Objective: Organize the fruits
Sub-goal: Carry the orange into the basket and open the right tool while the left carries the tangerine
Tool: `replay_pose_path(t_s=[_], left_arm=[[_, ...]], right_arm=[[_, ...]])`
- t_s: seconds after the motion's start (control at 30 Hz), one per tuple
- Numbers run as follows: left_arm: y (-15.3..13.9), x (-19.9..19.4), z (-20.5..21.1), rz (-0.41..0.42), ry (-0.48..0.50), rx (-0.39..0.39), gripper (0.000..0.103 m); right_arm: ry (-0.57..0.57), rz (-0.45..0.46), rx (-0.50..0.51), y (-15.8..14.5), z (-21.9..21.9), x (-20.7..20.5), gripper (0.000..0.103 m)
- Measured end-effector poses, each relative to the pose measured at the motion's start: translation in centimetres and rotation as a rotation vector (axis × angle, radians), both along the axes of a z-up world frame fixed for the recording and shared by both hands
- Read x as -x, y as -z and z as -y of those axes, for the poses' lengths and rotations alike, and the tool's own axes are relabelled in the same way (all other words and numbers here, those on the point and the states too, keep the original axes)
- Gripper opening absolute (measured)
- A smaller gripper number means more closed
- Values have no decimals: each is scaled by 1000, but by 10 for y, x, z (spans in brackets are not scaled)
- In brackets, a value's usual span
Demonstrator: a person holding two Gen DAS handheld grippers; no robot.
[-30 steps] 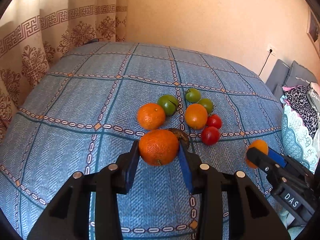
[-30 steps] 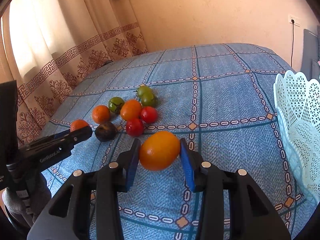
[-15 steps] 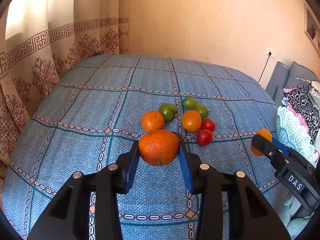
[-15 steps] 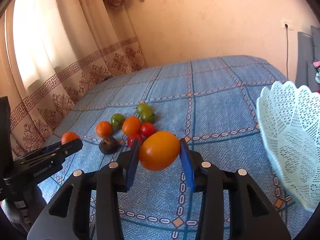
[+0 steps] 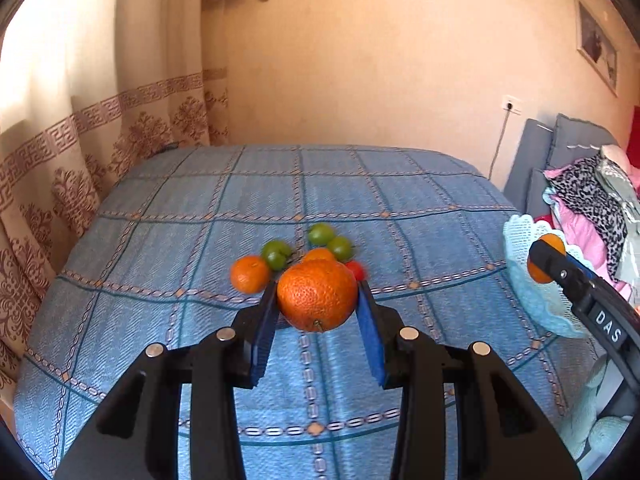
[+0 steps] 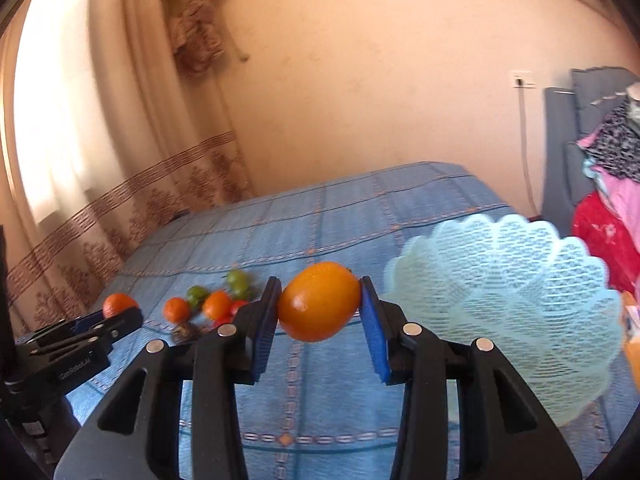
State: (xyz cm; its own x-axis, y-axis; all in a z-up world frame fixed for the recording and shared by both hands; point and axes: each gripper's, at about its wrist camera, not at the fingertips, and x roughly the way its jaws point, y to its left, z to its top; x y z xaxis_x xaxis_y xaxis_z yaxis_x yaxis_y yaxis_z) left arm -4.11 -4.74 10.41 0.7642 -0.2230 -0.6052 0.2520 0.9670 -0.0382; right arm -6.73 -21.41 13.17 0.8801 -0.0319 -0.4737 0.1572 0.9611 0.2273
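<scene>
My left gripper (image 5: 318, 300) is shut on a rough-skinned orange (image 5: 317, 295) and holds it above the blue checked bedspread (image 5: 200, 240). My right gripper (image 6: 320, 304) is shut on a smooth orange (image 6: 319, 301) and holds it in the air, just left of the pale blue lace basket (image 6: 512, 300). The basket also shows in the left wrist view (image 5: 524, 264), with my right gripper (image 5: 546, 258) in front of it. On the bed lie a small orange (image 5: 250, 274), several green fruits (image 5: 276, 254), another orange (image 5: 318, 255) and a red fruit (image 5: 357, 269), partly hidden.
A patterned curtain (image 5: 80, 140) hangs along the left side of the bed. Grey cushions (image 5: 560, 148) and a pile of clothes (image 5: 592, 200) stand at the right. In the right wrist view a dark fruit (image 6: 185, 331) lies by the pile, and my left gripper (image 6: 116, 312) is at the left.
Both grippers have risen from the bed with their oranges. The right one has swung toward the basket, which now fills more of its view.
</scene>
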Motion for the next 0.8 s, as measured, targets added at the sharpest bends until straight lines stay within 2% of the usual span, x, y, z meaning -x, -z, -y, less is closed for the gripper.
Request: replay_pose_path(t_s=[0.13,0.4,0.6,0.8], left_arm=[[-5,2,22,13,44,-12,39],[-8,3,70,19,132,-24,39],[-5,5,106,16,207,-44,39],[-4,5,138,19,270,-61,39]], right_arm=[[96,-5,21,-2,23,11,41],[274,-81,-4,10,74,20,41],[354,-158,-29,26,98,22,41],[373,-182,-28,33,106,18,41]])
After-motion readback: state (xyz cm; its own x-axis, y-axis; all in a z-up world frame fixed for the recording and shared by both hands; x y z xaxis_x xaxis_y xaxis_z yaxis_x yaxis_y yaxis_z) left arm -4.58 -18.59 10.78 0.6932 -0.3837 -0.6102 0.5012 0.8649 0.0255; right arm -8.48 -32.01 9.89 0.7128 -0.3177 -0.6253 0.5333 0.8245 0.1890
